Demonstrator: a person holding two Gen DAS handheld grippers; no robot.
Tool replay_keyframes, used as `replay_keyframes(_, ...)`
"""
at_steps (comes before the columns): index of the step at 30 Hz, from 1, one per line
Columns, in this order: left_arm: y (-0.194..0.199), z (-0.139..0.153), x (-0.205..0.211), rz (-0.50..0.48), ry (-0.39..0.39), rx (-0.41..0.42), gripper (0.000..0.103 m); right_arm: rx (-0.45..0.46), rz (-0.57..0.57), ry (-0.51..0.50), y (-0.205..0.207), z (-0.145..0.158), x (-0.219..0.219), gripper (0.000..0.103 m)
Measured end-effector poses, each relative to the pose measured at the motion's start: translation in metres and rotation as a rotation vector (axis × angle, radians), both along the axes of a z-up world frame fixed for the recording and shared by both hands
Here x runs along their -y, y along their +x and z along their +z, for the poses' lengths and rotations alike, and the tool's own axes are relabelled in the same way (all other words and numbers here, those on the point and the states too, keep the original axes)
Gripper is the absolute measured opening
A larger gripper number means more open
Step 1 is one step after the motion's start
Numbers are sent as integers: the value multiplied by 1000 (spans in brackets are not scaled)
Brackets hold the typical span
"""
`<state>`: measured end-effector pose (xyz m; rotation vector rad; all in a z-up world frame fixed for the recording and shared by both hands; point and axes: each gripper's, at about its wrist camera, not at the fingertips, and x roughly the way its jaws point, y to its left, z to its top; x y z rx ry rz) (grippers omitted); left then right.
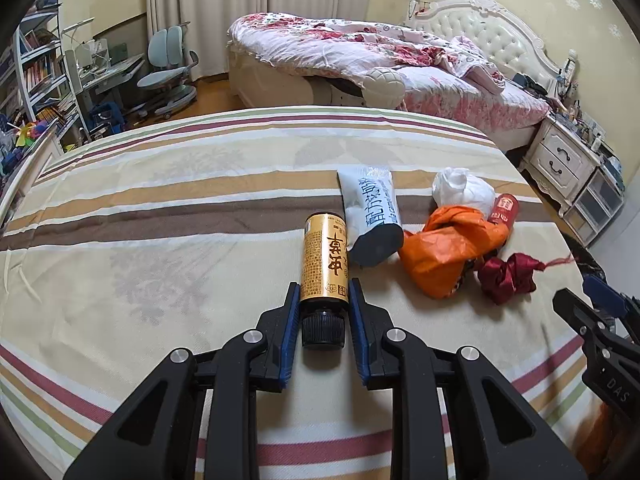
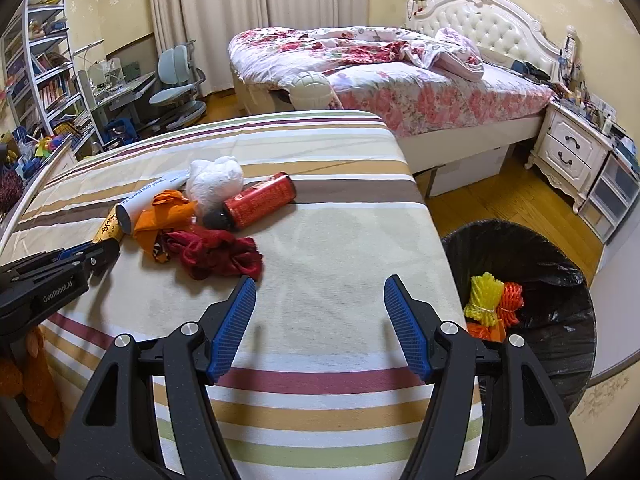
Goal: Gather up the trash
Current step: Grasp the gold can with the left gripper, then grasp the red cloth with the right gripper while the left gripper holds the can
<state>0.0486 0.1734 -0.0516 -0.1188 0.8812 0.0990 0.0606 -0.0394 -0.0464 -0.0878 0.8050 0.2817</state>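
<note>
A gold bottle with a black cap point(image 1: 324, 264) lies on the striped bedspread point(image 1: 180, 240), cap toward me. My left gripper point(image 1: 324, 292) is shut on it, one blue pad on each side just above the cap. Right of it lie a grey-white pouch point(image 1: 372, 216), an orange bag point(image 1: 448, 252), a white crumpled bag point(image 1: 464, 190), a red can point(image 1: 505, 210) and a dark red cloth point(image 1: 508, 276). My right gripper point(image 2: 320, 292) hangs open over bare bedspread, the dark red cloth point(image 2: 220, 258) just beyond its left finger. Nothing is between its pads.
A bin with a black liner point(image 2: 480, 230) stands on the wooden floor off the bed's right edge, holding yellow and orange netting point(image 2: 486, 296). Beyond are a floral bed point(image 2: 400, 80), a white nightstand point(image 2: 572, 152), a desk chair point(image 2: 176, 76) and bookshelves point(image 2: 40, 76).
</note>
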Motion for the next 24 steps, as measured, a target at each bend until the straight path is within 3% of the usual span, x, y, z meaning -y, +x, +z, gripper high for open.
replay_keyframes(9,-26,1,-16,3,-3,-4,25,0,62,-7,-3,1,-27,66)
replay_keyframes(21,-31,1,-29,30,-16,2,25,-36,113,-26,12,-4,-63,66)
replay_keyframes(24,-31,0,-28,30,-11,6,25,-67,120,-45,16,-9,-67,62)
